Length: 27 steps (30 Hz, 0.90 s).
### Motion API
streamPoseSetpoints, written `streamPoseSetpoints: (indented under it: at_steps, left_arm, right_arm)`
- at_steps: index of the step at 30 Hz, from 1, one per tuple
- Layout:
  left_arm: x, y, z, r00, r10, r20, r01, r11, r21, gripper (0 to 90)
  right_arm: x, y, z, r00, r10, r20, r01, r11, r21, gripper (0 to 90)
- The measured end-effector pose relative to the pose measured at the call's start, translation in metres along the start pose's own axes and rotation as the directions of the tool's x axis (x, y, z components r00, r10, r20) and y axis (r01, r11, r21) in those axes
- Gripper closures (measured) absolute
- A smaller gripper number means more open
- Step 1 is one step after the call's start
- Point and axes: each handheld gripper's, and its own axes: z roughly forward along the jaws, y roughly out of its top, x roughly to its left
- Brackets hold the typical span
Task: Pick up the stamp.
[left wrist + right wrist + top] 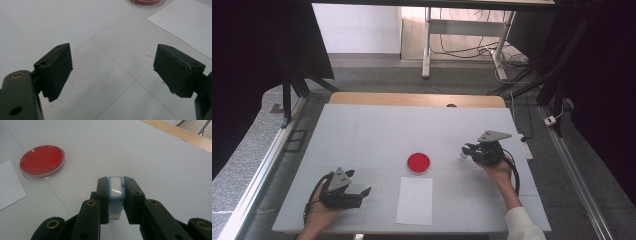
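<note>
Right gripper clamped on a small blue-and-white block; left gripper idle with jaws apart.

The white table (362,130) carries a white paper sheet (414,200) just in front of a round clear dish (418,163), which holds a red filling. Nothing lies between the dish and either gripper. The right gripper (469,151), to the right of the dish, is held low in the hand and points toward it, the small blue-and-white block (115,192) pinched between its pads. The left gripper (362,195), left of the paper near the table's front edge, rests on the open palm, released, with nothing between its jaws.
</note>
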Motion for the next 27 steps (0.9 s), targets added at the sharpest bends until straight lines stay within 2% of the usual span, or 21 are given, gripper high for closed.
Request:
streamPoseSetpoints:
  at_steps: [7,13,20,25,27]
  left_arm:
    - [0.000,0.000,0.000,1.0000,0.001,-0.004,-0.001,1.0000,0.000,15.8]
    - [-0.001,0.000,0.000,1.0000,0.002,-0.005,-0.002,1.0000,-0.001,15.8]
    - [-0.001,0.001,0.001,1.0000,0.005,-0.007,-0.005,1.0000,-0.002,15.8]
    - [-0.001,0.001,0.001,1.0000,0.005,-0.004,-0.005,1.0000,-0.004,15.8]
    - [-0.001,0.001,0.001,1.0000,0.005,-0.005,-0.005,1.0000,-0.004,15.8]
  right_arm:
    - [0.003,0.004,-0.009,0.9995,0.033,-0.001,-0.033,0.998,-0.046,75.0]
    - [0.007,0.006,-0.013,0.9994,0.036,0.001,-0.036,0.998,-0.054,75.1]
    - [0.011,0.009,-0.023,0.9983,0.057,-0.017,-0.058,0.994,-0.098,75.1]
    - [0.017,0.012,-0.029,0.9989,0.044,-0.019,-0.046,0.993,-0.110,75.0]
    - [0.019,0.012,-0.032,0.9983,0.053,-0.026,-0.055,0.991,-0.120,75.0]
